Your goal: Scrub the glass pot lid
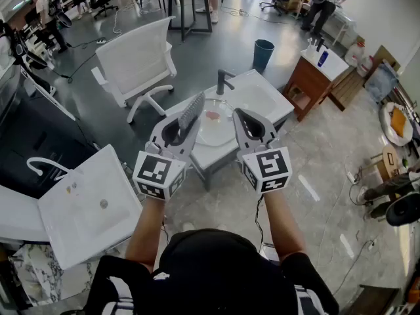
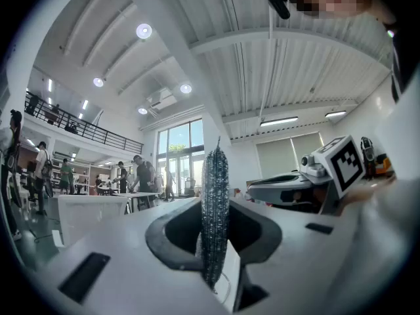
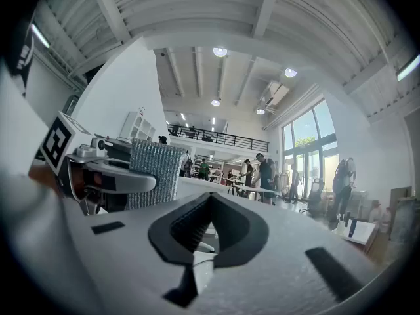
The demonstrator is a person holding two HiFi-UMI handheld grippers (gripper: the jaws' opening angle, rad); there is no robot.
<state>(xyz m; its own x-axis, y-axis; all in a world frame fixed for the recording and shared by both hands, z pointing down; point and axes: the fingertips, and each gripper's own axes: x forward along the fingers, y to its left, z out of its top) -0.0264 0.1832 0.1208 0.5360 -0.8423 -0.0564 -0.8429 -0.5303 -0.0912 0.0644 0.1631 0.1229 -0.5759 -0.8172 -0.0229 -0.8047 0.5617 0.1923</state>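
The glass pot lid (image 1: 217,130), round with a reddish knob, lies in the basin of a white sink unit (image 1: 265,101) just beyond both grippers. My left gripper (image 1: 184,125) is shut on a grey scrub pad (image 1: 192,109) that sticks up and forward past its jaws, above the lid's left edge. In the left gripper view the pad (image 2: 214,202) stands edge-on between the jaws of that gripper (image 2: 213,245). My right gripper (image 1: 238,115) is shut with nothing in it, over the lid's right edge. From the right gripper view, its closed jaws (image 3: 210,201) point level, with the pad (image 3: 155,174) to the left.
A black faucet (image 1: 223,81) rises behind the basin. A white chair (image 1: 138,63) stands at the back left and a second white sink (image 1: 92,209) lies at the near left. A teal bin (image 1: 263,52) and a wooden cabinet (image 1: 307,83) stand at the right. People are in the background.
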